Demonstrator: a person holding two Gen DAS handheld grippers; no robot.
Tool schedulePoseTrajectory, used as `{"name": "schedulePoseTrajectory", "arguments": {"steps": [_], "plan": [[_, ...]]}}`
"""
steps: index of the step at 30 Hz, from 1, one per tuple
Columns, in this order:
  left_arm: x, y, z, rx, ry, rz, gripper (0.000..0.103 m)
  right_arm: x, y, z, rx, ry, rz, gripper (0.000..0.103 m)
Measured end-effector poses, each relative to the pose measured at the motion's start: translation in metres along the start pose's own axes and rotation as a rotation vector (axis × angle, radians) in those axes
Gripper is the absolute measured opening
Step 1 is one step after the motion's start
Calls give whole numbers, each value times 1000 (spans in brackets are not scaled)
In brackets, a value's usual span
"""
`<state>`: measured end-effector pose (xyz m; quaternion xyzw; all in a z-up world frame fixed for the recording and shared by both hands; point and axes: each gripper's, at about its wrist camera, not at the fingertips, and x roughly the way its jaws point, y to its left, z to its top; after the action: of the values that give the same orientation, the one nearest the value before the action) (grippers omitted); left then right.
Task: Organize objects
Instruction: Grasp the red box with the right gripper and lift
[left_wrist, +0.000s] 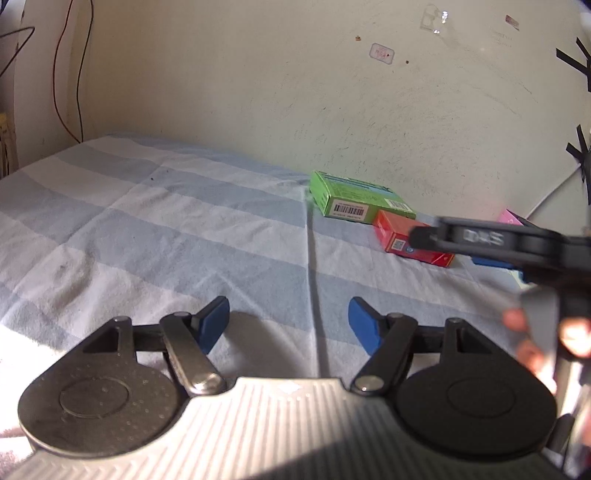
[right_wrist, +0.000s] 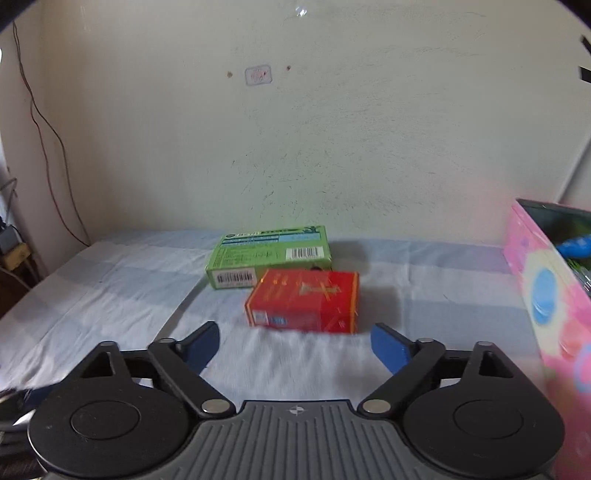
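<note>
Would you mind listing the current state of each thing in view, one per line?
Green box: lying flat on the striped cloth, near the wall.
Red box: lying flat just in front of the green box, not held.
Pink box: open-topped, things inside.
Left hand-held gripper: open, empty.
Right hand-held gripper: open, empty, facing the red box.

A scuffed cream wall (right_wrist: 332, 140) backs a surface draped in blue-and-white striped cloth (left_wrist: 147, 221); cables (left_wrist: 66, 74) hang at left, sunlight falling.
</note>
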<state>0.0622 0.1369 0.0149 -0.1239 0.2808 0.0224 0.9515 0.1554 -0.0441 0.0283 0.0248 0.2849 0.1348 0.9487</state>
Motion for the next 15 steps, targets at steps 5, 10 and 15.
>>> {"name": "schedulePoseTrajectory", "arguments": {"steps": [5, 10, 15], "plan": [[1, 4, 2, -18, 1, -10, 75, 43, 20, 14, -63, 31, -86, 91], [2, 4, 3, -18, 1, -12, 76, 66, 19, 13, -89, 90, -185, 83], [2, 7, 4, -39, -1, -33, 76, 46, 7, 3, -93, 104, -113, 82]]}}
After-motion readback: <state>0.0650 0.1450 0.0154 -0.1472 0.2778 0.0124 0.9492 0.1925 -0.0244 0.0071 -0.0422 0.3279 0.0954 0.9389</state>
